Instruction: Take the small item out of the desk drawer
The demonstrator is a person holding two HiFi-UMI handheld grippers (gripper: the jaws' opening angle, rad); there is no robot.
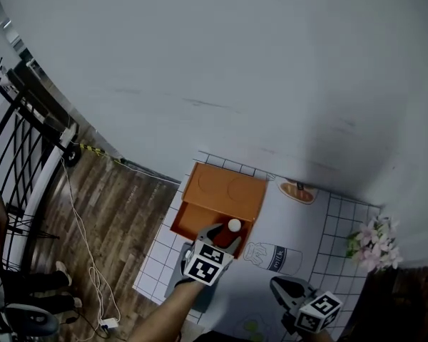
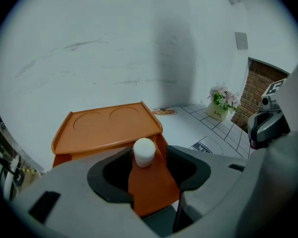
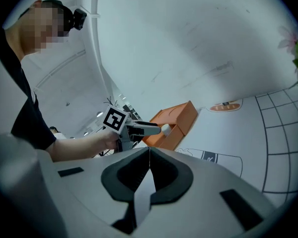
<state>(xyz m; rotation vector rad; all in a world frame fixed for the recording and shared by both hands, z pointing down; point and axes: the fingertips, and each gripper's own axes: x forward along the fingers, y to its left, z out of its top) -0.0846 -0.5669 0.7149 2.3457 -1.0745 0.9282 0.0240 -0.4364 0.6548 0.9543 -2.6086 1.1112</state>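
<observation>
A pale grey wall (image 1: 235, 63) rises behind the tabletop (image 1: 310, 223), which is laid with a white grid-printed mat; wood flooring (image 1: 107, 212) lies beyond its left edge. At the tabletop's far edge sits an orange desk unit (image 1: 225, 187), its drawer (image 1: 191, 221) open. The left gripper (image 2: 149, 162), jaws spread, brackets a small white cylinder (image 2: 144, 151) standing in the drawer. The right gripper (image 3: 148, 155), jaws pressed together and empty, hovers near the front right corner.
</observation>
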